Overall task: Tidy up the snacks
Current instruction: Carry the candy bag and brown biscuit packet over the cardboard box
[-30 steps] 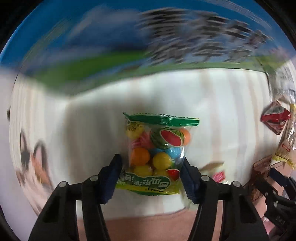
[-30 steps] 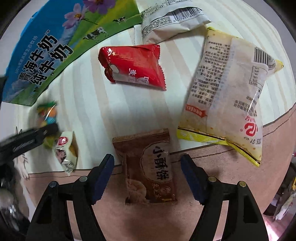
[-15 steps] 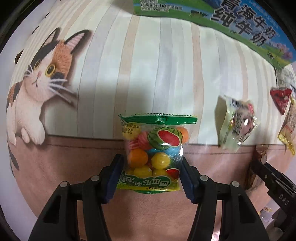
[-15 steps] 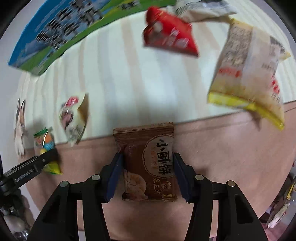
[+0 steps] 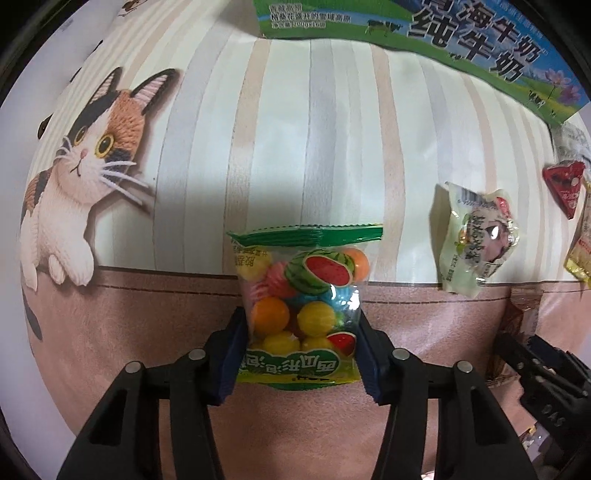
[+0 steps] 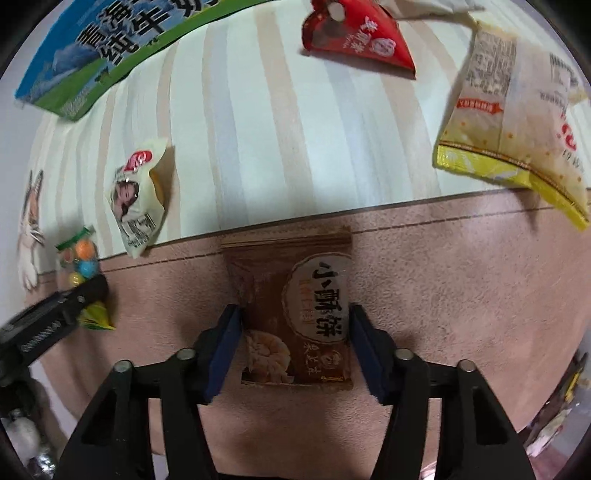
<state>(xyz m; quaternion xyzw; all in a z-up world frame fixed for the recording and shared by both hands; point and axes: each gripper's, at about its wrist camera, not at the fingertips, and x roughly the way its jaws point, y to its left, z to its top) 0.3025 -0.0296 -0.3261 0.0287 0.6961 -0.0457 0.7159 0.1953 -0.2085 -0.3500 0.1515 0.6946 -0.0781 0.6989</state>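
Right now my left gripper (image 5: 301, 354) has its blue pads pressed against both sides of the gum-ball bag (image 5: 303, 306), jaws narrowed to the bag's width. The bag's green top seal points away from me, over the line where the pink band of the tablecloth (image 5: 147, 332) meets the striped part. I cannot tell whether the bag is lifted or resting on the cloth.

My right gripper (image 6: 295, 345) is likewise closed onto the brown pastry packet (image 6: 295, 314), which lies over the pink band; its lower corners are partly masked by the pads.

On the stripes, between the two held items, sits a pale packet with a face print (image 6: 138, 201), its small text unreadable. Farther off is a red packet (image 6: 354, 38), with its top cut off by the frame. A large yellow-edged bag (image 6: 517, 122) runs out of the right wrist view on the right. The milk carton (image 5: 443, 33) is only partly in frame at the top.

From the left wrist view the right gripper shows only as a dark shape at the lower right edge, and the printed cat (image 5: 81, 173) bends away at the left.
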